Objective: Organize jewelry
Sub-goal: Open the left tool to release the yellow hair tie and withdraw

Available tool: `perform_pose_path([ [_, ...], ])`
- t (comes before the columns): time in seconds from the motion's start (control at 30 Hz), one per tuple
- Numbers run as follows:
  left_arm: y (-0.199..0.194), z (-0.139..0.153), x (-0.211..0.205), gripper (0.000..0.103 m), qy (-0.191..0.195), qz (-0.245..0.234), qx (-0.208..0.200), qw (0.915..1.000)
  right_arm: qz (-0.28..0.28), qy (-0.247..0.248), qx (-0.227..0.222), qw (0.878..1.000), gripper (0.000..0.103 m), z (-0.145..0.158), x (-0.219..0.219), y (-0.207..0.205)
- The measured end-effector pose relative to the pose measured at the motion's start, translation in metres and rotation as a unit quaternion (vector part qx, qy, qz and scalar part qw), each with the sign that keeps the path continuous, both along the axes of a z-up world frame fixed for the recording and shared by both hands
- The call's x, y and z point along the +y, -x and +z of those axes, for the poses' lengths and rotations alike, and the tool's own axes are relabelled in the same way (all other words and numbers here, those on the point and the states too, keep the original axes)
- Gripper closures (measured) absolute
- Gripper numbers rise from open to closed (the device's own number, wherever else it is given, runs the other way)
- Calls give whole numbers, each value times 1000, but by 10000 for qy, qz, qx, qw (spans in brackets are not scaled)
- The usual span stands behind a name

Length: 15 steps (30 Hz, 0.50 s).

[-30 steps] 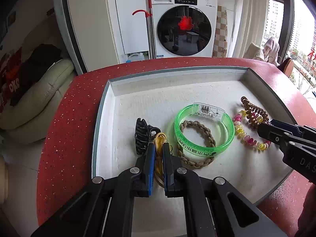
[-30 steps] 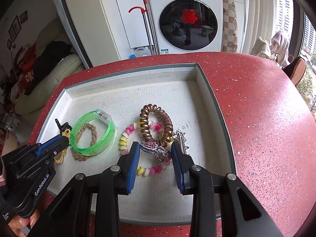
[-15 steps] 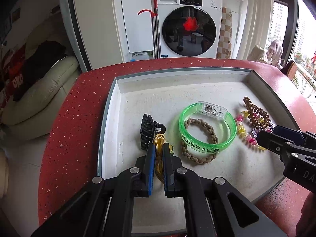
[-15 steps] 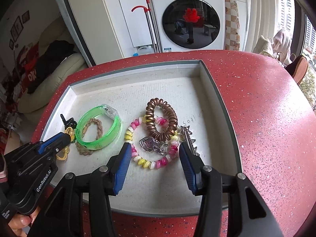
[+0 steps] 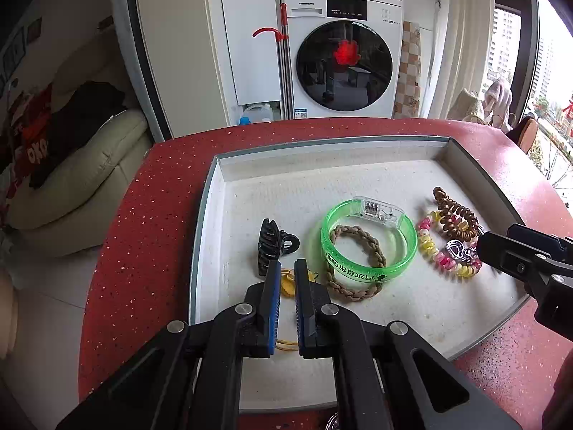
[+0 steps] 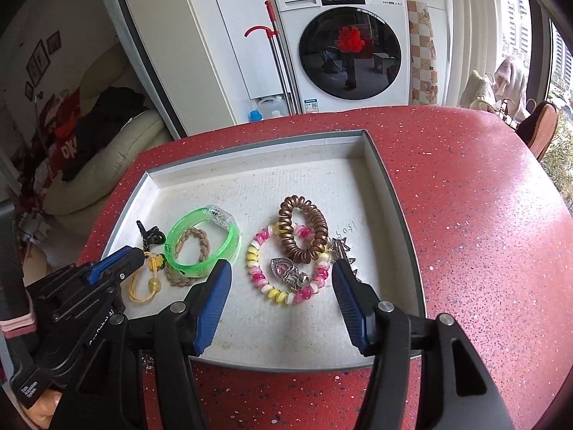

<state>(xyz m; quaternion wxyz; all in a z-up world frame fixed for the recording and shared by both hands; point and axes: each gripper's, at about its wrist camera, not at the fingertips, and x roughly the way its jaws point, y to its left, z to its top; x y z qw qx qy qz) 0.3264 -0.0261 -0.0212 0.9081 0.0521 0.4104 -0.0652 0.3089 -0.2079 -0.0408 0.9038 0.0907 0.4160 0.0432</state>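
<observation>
Yellow cord bracelet [image 6: 143, 288] lay at near-left of the tray [image 6: 390, 215], just near of the black claw clip [image 5: 268, 243] and left of the green bangle [image 5: 369, 273], which ringed part of a braided band [image 5: 376, 251]. Left gripper [image 5: 287, 263] sat over the cord with its jaws almost together, a strand showing in the narrow slot between them. Could not tell whether it was pinched or merely lying underneath. Slot looked about the same as a second before, and the cord had not left the clip's side. The main change was on the other side. Right gripper [image 6: 281, 265], a second earlier set narrowly about the heart charm [image 6: 283, 268], now stood spread wide and drawn back toward the near rim, holding nothing. The charm rested inside the beaded bracelet [image 6: 275, 294], against the copper spiral tie [image 6: 286, 243] that overlapped the beads' far side. A spiked clip [image 6: 343, 251] lay just right of that cluster, close to the right finger. Judged the right side had let go, so the right-hand group was probably placed or abandoned, and the cord piece was the one in hand. Obstacles: the claw clip touching or nearly touching the cord's far end could be dragged along, and the braided band's near edge sat close to the left gripper's right finger. Tray stood on the red table [image 6: 483, 233], with a washing machine [image 6: 343, 43] beyond.
</observation>
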Motion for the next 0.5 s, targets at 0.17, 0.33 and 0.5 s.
perform_pose_path([
  [0.17,0,3,1,77,15,-4,-3,10000,0,-70,47,10000,41,1,-3,1],
  [0.33,1,7,0,77,42,-4,-9,10000,-7,-73,29,10000,41,3,-3,2],
  [0.5,4,17,2,77,144,11,-100,9998,-32,-63,4,10000,41,6,-5,4],
])
